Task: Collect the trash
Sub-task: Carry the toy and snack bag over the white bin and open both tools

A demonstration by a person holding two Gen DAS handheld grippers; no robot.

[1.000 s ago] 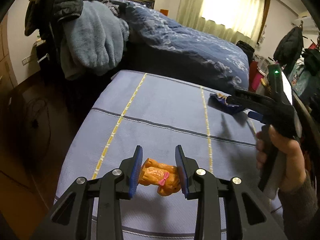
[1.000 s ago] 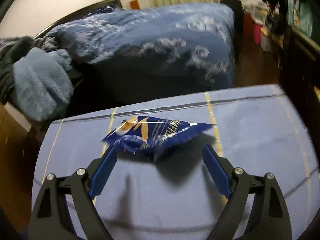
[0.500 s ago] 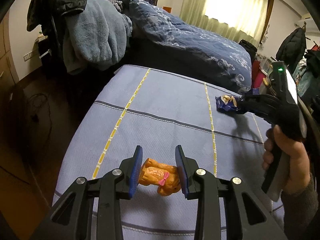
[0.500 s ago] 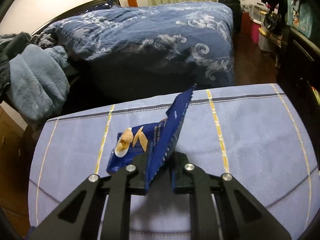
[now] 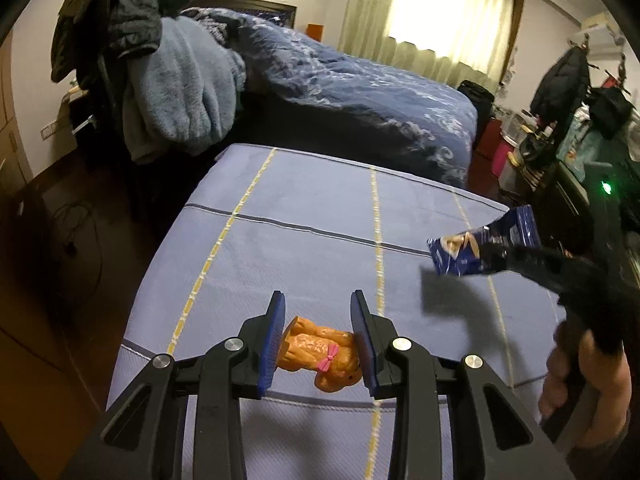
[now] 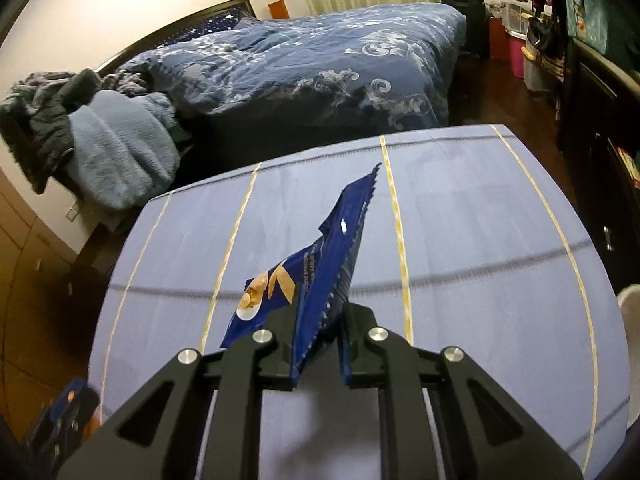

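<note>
My left gripper (image 5: 318, 344) is shut on a small orange toy dog (image 5: 320, 354) with a pink bow, held just above the striped lilac tablecloth (image 5: 312, 208). The blue pads (image 5: 272, 340) press both its sides. My right gripper (image 6: 316, 344) is shut on a crumpled dark blue snack wrapper (image 6: 320, 264), which sticks up and forward from the jaws, clear of the cloth (image 6: 480, 240). In the left wrist view the same wrapper (image 5: 472, 248) hangs in the air at the right in the right gripper (image 5: 498, 258), and a hand (image 5: 580, 380) grips the handle below.
A bed with a dark blue patterned duvet (image 6: 320, 64) lies beyond the table. A pile of blue fleece and dark clothes (image 5: 172, 88) hangs at the back left. Cluttered furniture (image 5: 560, 140) lines the right side. A white rim (image 6: 631, 300) shows at the table's right edge.
The right gripper closed on the blue wrapper and lifted it off the cloth, pulling back toward the near right. The left gripper drew back a little with the toy still in it.
</note>
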